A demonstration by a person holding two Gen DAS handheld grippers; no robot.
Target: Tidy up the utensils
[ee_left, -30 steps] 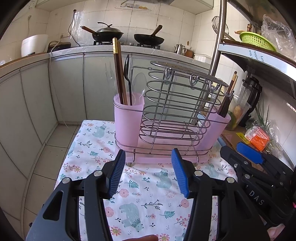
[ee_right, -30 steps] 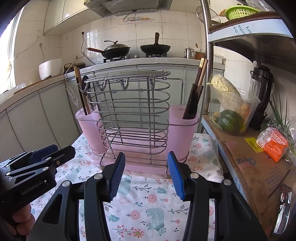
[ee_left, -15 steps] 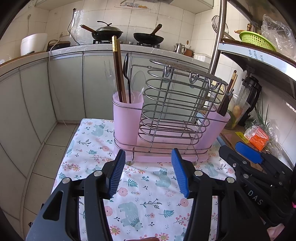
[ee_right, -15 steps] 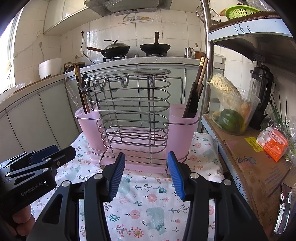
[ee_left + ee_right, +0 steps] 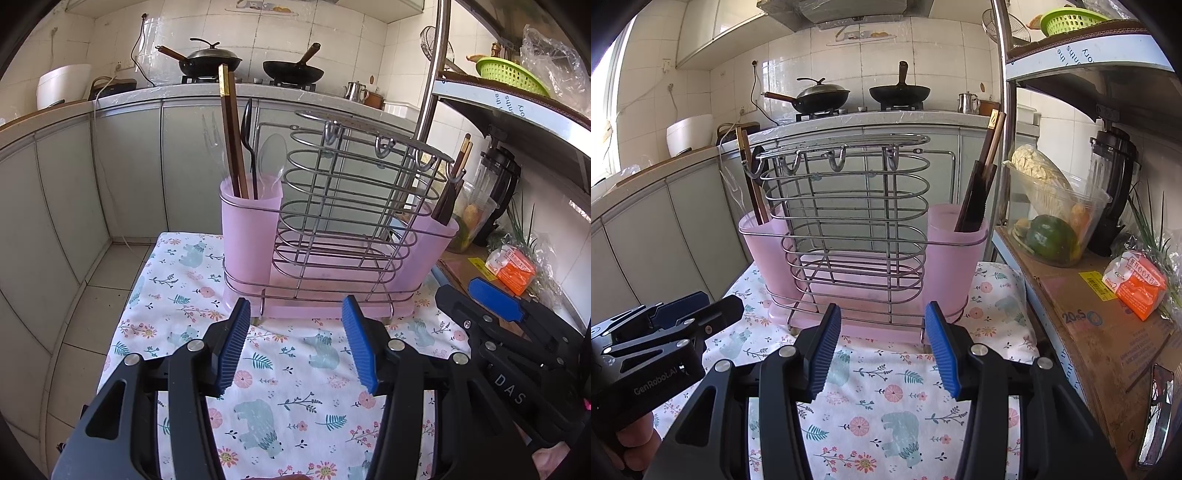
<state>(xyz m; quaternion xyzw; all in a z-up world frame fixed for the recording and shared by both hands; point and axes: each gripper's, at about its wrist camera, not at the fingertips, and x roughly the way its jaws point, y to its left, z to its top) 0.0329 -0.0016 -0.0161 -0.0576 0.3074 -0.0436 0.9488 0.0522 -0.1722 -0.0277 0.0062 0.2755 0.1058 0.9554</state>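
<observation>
A wire utensil rack (image 5: pixel 354 206) (image 5: pixel 849 229) with a pink cup at each end stands on the floral cloth (image 5: pixel 280 373). The left pink cup (image 5: pixel 249 229) holds brown chopsticks (image 5: pixel 231 129), a black spoon and clear plastic cutlery. The right pink cup (image 5: pixel 955 254) holds dark chopsticks (image 5: pixel 982 181). My left gripper (image 5: pixel 295 347) hovers open just in front of the rack, nothing between its blue pads. My right gripper (image 5: pixel 882 349) is likewise open and empty before the rack. Each gripper shows at the edge of the other's view.
A cardboard box (image 5: pixel 1089 325) on the right carries a clear tub of vegetables (image 5: pixel 1052 218), an orange packet (image 5: pixel 1137 284) and a black blender (image 5: pixel 1112 184). A metal shelf post (image 5: pixel 430 74) rises behind the rack. The table's left edge drops to tiled floor (image 5: pixel 92 291).
</observation>
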